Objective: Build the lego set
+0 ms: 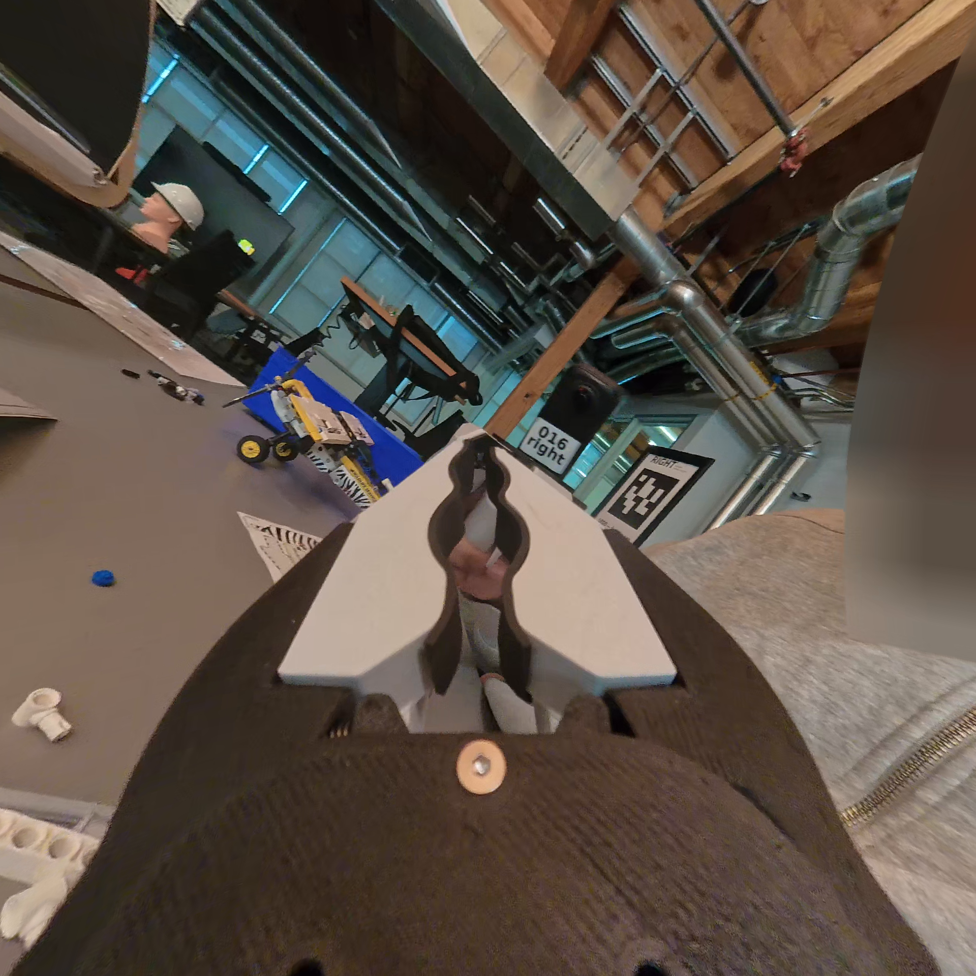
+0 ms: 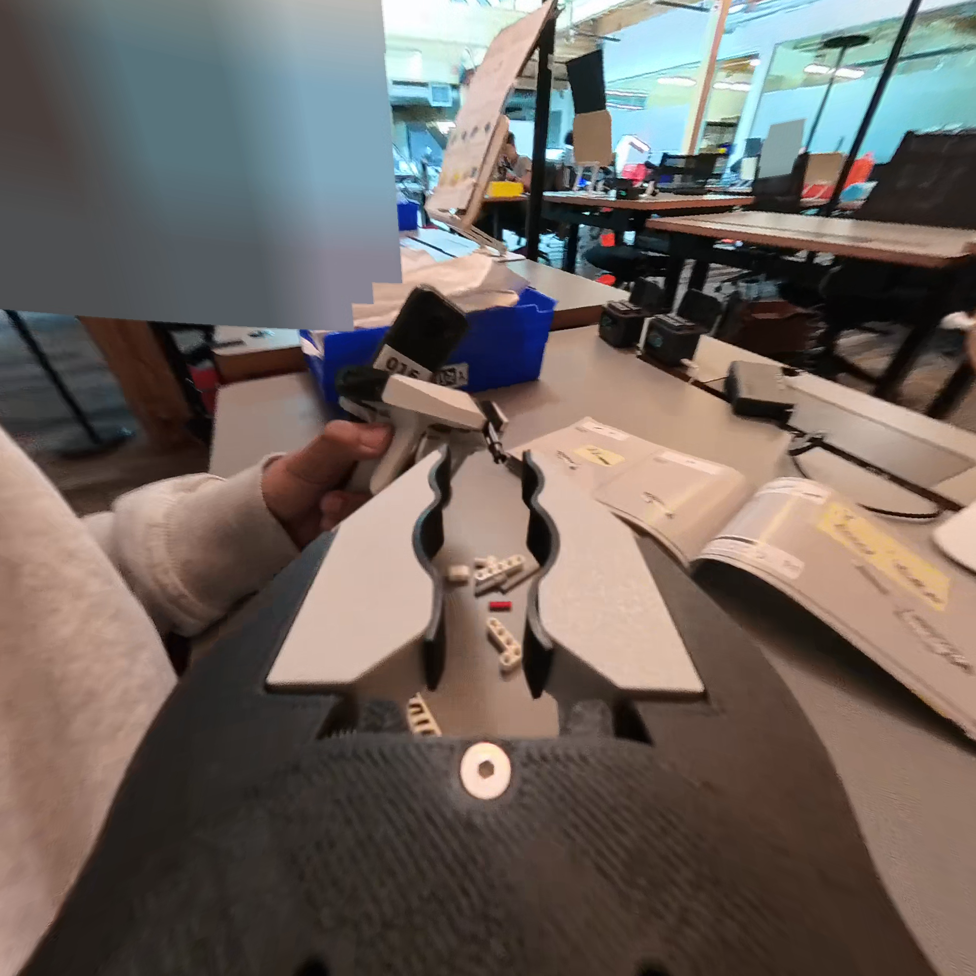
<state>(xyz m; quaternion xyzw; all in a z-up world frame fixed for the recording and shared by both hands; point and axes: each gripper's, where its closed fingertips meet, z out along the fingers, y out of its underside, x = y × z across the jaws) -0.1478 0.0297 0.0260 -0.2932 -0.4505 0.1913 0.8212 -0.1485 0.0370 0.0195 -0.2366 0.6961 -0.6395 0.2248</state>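
Grey tabletop (image 2: 660, 401) below both tools. Open instruction booklet (image 2: 792, 533) right of right tool; blue bin (image 2: 507, 343) ahead of it. Part-built yellow lego model (image 1: 311, 422) on wheels, well ahead-left of left tool. Left tool (image 1: 481, 449) raised, tips pinched on a small black lego pin (image 2: 494, 428). Right tool (image 2: 483, 465) spread wide, holding nothing, tips just beside the pin. Pin's long axis roughly vertical in right wrist view, sticking down out of left tool's tips, directly ahead of right tool. Right tool nearer; likely hand-off or regrip. Loose white beams (image 2: 501, 570), red piece (image 2: 500, 606) on tabletop below right tool.
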